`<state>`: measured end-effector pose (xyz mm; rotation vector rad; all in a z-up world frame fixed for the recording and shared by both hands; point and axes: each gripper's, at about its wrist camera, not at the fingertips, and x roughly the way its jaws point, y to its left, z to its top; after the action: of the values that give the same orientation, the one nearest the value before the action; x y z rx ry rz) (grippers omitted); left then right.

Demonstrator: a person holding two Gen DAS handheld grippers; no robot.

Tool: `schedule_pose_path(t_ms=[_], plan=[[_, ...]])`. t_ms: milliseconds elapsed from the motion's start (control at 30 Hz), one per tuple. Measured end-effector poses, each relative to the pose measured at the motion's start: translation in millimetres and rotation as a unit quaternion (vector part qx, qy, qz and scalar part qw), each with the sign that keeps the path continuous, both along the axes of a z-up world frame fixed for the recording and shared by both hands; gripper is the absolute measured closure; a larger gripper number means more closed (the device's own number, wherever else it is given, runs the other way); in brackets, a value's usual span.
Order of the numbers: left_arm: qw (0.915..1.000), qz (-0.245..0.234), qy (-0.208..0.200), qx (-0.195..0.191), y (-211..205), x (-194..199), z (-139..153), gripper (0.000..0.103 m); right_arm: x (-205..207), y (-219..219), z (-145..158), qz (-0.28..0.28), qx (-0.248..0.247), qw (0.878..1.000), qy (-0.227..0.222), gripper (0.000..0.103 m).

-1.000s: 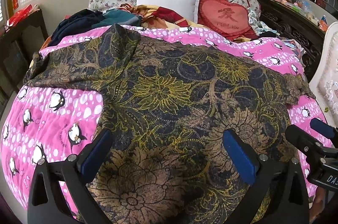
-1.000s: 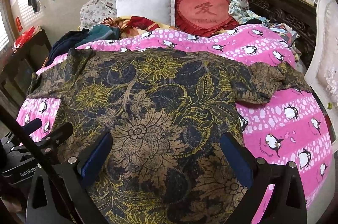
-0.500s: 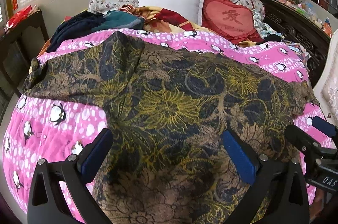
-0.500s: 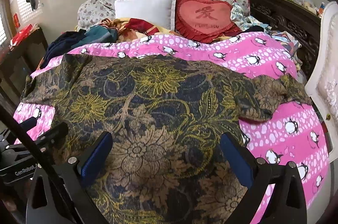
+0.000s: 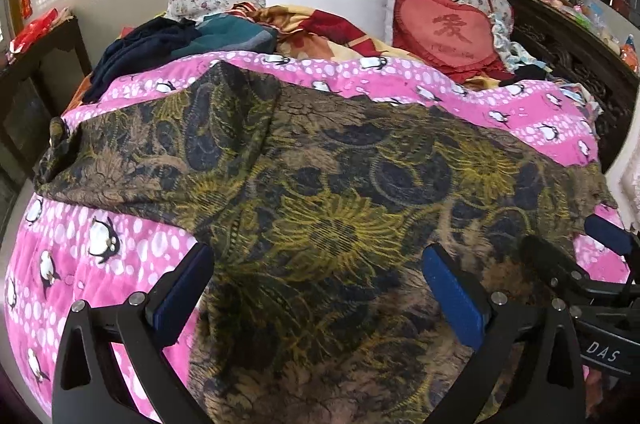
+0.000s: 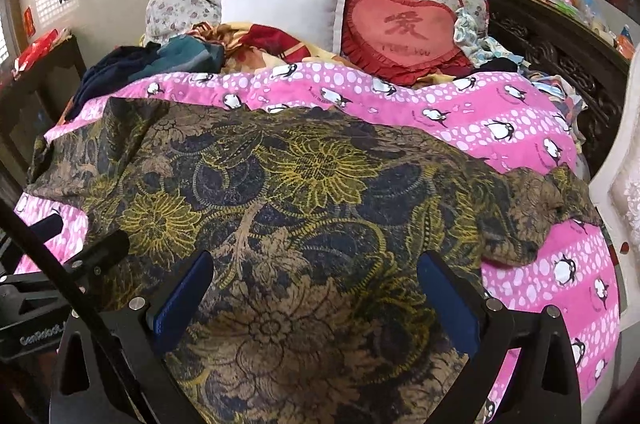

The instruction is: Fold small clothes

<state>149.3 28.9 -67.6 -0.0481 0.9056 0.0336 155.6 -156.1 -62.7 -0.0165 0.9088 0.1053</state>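
One dark floral-print shirt (image 5: 340,224) lying spread on pink penguin-print quilt (image 5: 80,264), two grippers, left gripper (image 5: 316,288) and right gripper (image 6: 316,288), hovering spread apart above its near hem, bare quilt flanking both.

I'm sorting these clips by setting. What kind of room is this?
Most likely a home bedroom: a bed under a pink penguin quilt, a white pillow and heart cushion at its head, and a floral shirt spread out on it.
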Motion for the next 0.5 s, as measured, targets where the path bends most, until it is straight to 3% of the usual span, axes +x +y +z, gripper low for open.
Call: schedule_pose_path(t_ms=[333,500], plan=[[0.9995,0.028,0.014,-0.01,35.1,13.9,-10.4,0.0,25.4,20.9,-10.0,0.013,-0.018,1.0,0.012,0.0],[0.9977,0.063,0.008,-0.024,81.8,7.3,-5.2,0.0,41.8,43.6,-12.9,0.037,-0.021,0.999,0.017,0.0]])
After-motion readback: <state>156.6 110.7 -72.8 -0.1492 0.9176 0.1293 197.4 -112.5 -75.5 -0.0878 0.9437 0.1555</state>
